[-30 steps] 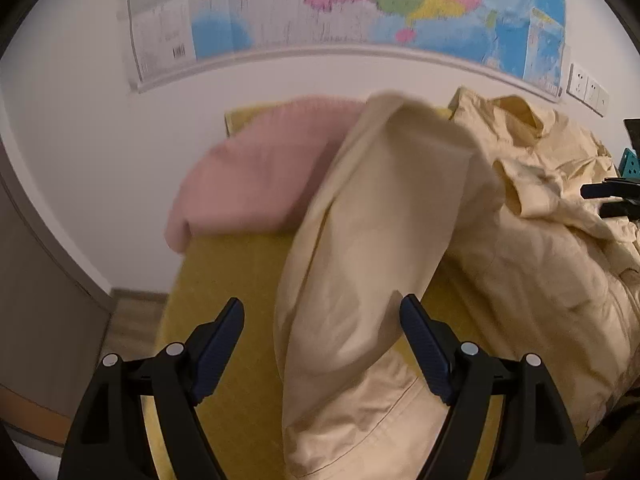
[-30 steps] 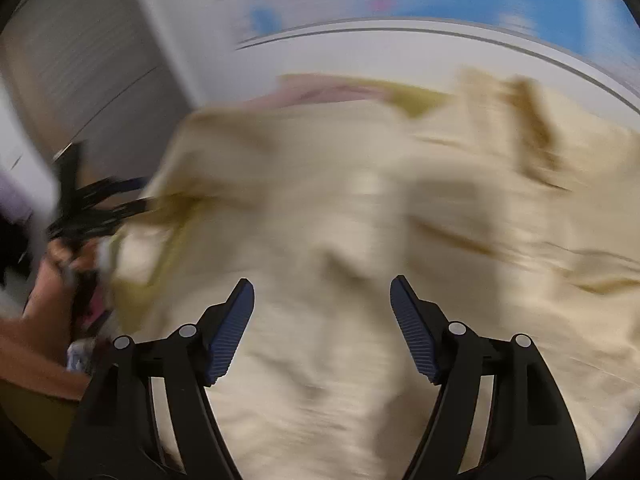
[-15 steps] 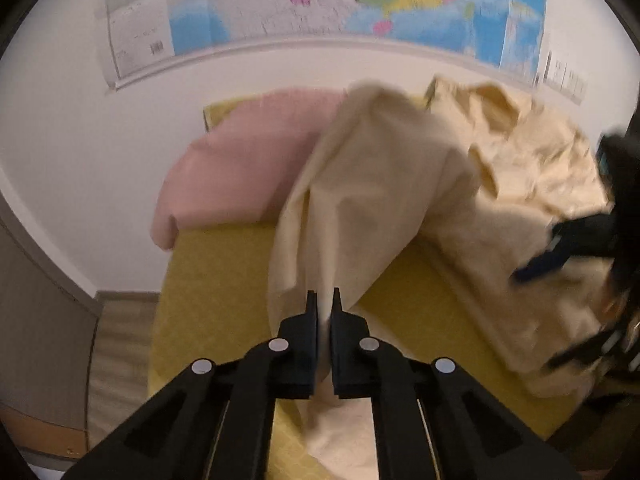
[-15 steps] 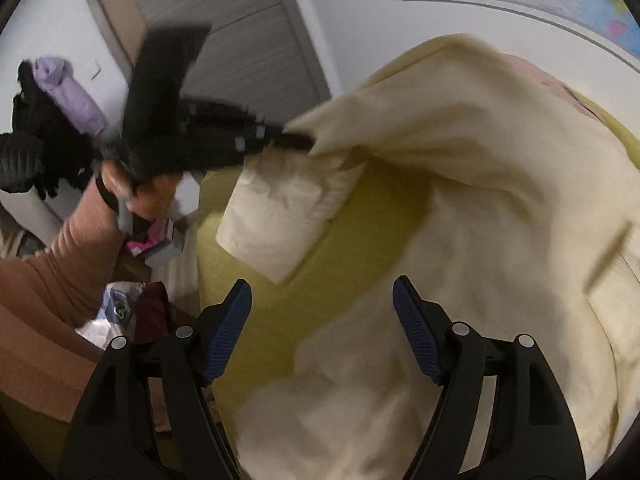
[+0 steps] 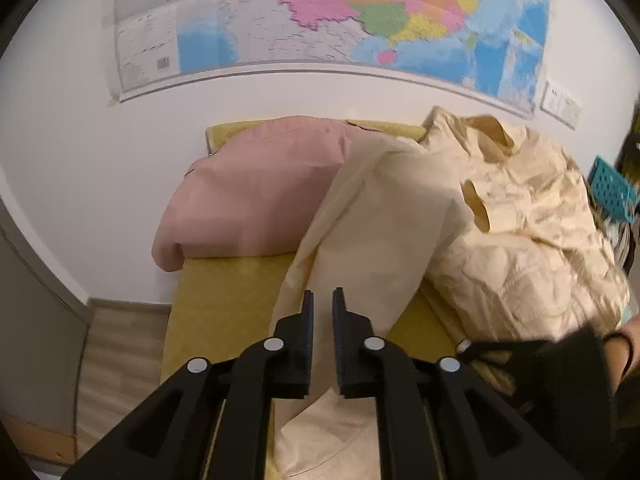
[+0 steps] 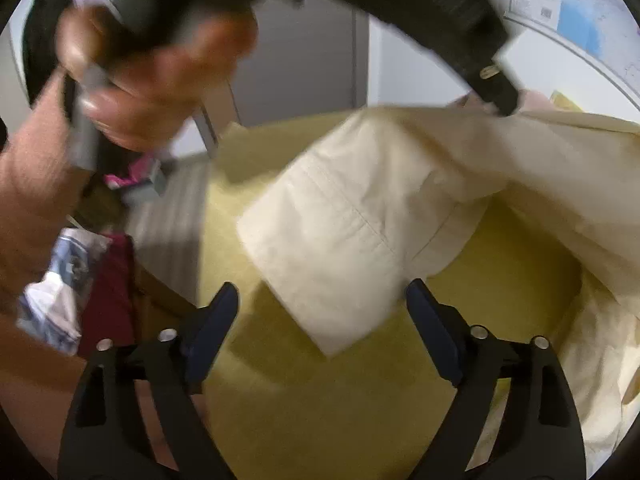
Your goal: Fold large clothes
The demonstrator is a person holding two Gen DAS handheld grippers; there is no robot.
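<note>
A large cream jacket (image 5: pixel 520 240) lies crumpled on a yellow padded surface (image 5: pixel 224 292). Its long sleeve (image 5: pixel 380 232) runs toward me, and my left gripper (image 5: pixel 322 296) is shut on it, cloth pinched between the pads, jaws easing slightly apart. In the right wrist view the same left gripper (image 6: pixel 506 108) holds the sleeve raised, so the cuff (image 6: pixel 332 240) hangs over the yellow surface (image 6: pixel 360 400). My right gripper (image 6: pixel 322 290) hovers just short of that cuff, its jaws opening with nothing pressed between them. A person's hand (image 6: pixel 152 92) grips the left tool.
A pink folded cloth (image 5: pixel 256 196) sits at the far end against the white wall under a map (image 5: pixel 340 20). A teal basket (image 5: pixel 610 188) is at the right. Wood floor (image 5: pixel 120 352) and a grey cabinet lie left; clutter (image 6: pixel 60 292) lies beside the surface.
My left gripper went from wide open to shut on the sleeve and lifted it a little. My right gripper swept across the jacket and down to the hanging cuff.
</note>
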